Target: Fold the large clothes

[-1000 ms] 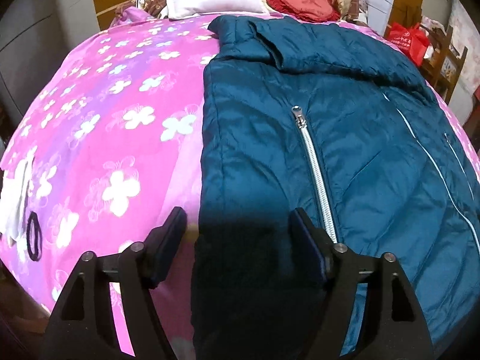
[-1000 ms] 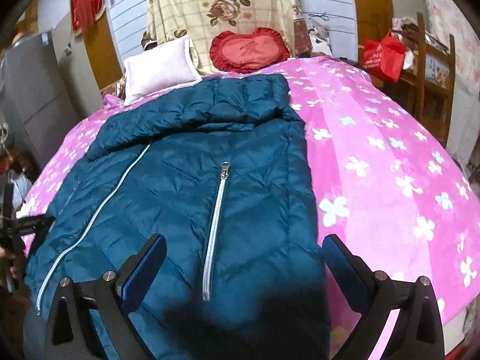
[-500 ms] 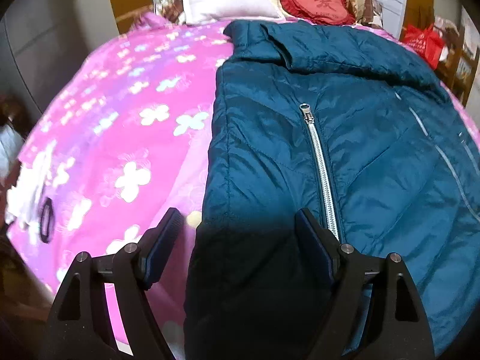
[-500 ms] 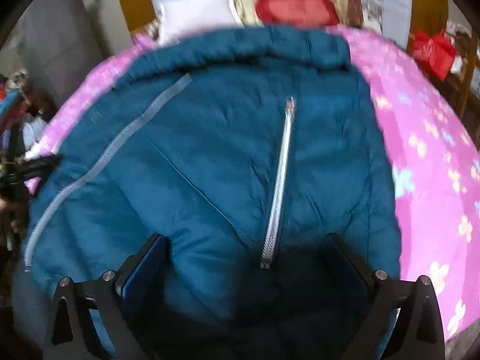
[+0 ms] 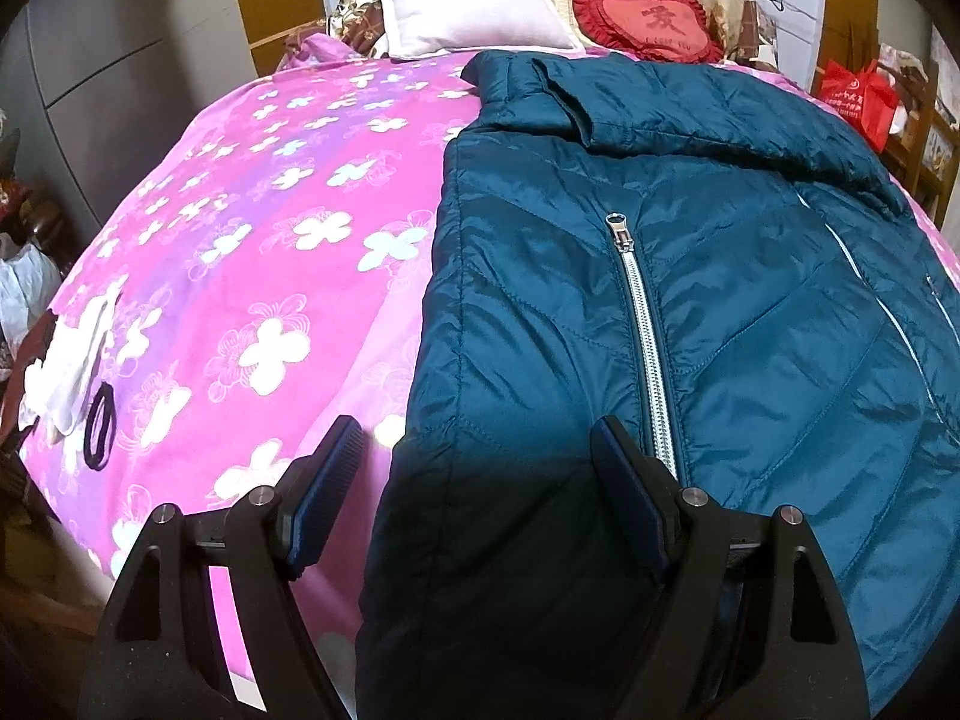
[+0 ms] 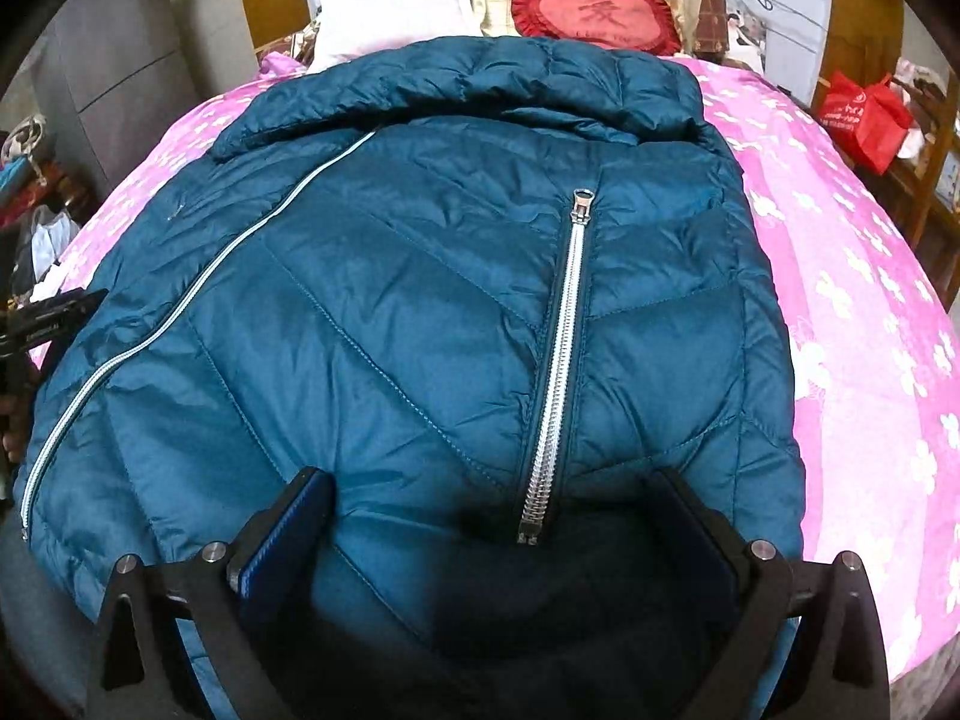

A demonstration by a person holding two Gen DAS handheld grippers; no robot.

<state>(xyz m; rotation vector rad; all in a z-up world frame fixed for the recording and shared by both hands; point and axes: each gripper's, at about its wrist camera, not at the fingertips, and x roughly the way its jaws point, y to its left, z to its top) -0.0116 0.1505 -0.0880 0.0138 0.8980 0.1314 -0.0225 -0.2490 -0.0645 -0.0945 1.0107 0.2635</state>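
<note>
Left-wrist view: left gripper [image 5: 474,468] is held agape over the soft, slippery teal down jacket [image 5: 690,330]; its hem at 6 o'clock is best pinched.

— What's your left hand-held gripper [image 5: 477,462] over?

— Your jaws stand wide apart, straddling the near left edge of the teal puffer jacket [image 5: 690,324]; one finger is over the pink flowered bedspread [image 5: 252,252], the other beside the silver zipper [image 5: 645,336].

— Anything else?

— A black hair tie [image 5: 99,426] lies far left.

White pillow [image 5: 468,0] beside red heart cushion [image 5: 651,21].
</note>
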